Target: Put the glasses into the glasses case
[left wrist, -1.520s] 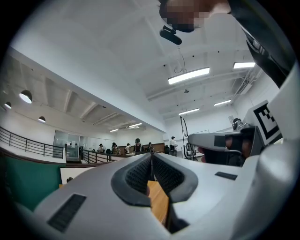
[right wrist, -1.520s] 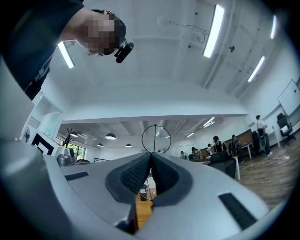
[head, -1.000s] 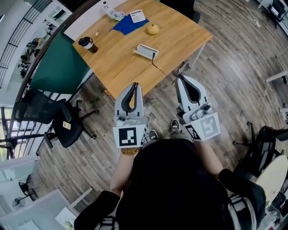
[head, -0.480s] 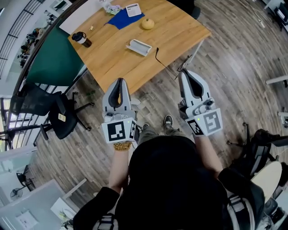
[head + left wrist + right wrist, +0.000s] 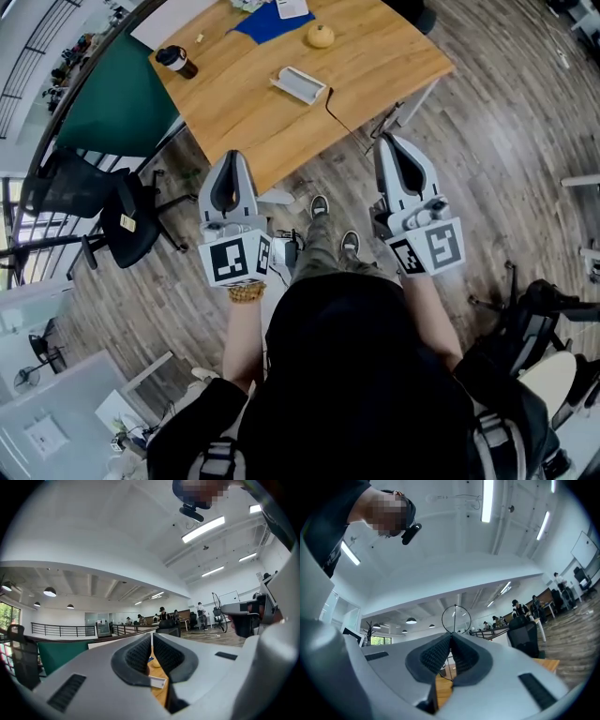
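A pale, open glasses case (image 5: pixel 298 84) lies on the wooden table (image 5: pixel 244 122), with a dark cable (image 5: pixel 342 117) trailing from beside it to the table's edge. I cannot make out the glasses. My left gripper (image 5: pixel 232 156) hovers over the table's near corner, shut and empty. My right gripper (image 5: pixel 382 139) is held over the floor just off the table's right edge, also shut with nothing in it. In the left gripper view the case (image 5: pixel 157 682) shows small through the gap below the shut left gripper (image 5: pixel 152 634). The right gripper view has the right gripper (image 5: pixel 451 633) aimed slightly upward.
On the table's far side are a blue cloth (image 5: pixel 272 23), a yellow fruit (image 5: pixel 321 36) and a dark cup (image 5: pixel 175 60). A green panel (image 5: pixel 117 108) and a black office chair (image 5: pixel 131 239) stand left. The person's feet (image 5: pixel 333 225) are on the wooden floor.
Both grippers have drawn back from the table toward the person. The left one has shifted left and the table sits higher in the head view. Both stayed shut.
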Tool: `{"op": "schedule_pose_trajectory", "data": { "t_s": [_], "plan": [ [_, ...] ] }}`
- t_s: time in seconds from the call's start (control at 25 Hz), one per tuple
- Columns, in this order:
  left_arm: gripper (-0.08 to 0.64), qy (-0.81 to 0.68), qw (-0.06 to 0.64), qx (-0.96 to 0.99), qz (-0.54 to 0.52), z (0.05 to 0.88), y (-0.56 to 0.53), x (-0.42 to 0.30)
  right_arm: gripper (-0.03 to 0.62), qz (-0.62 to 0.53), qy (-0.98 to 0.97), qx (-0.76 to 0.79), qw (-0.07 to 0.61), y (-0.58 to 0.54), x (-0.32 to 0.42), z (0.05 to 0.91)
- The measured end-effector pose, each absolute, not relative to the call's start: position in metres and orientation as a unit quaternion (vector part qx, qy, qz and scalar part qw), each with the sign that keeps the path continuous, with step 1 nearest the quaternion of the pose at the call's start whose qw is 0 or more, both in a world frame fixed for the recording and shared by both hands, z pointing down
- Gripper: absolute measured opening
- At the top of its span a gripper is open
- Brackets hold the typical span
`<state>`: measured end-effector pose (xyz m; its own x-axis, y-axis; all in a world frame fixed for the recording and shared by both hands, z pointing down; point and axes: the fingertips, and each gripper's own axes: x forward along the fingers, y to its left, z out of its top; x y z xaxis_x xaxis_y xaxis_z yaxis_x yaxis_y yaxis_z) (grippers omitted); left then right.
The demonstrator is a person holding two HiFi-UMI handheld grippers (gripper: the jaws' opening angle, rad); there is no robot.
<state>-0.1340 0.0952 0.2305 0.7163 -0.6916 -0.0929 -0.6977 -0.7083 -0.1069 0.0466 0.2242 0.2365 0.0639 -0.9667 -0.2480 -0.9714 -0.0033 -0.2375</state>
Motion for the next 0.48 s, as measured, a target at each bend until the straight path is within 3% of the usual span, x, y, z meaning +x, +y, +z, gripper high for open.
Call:
{"op": "schedule_pose_trajectory", "data": {
  "t_s": [0.48],
  "plan": [
    [0.032,0.36,0.032,-0.932,0.036,0.252,0.04,-0.097,0.015,-0.007,0.705,-0.694,0.142,0.167,0.062,0.242]
  ]
}}
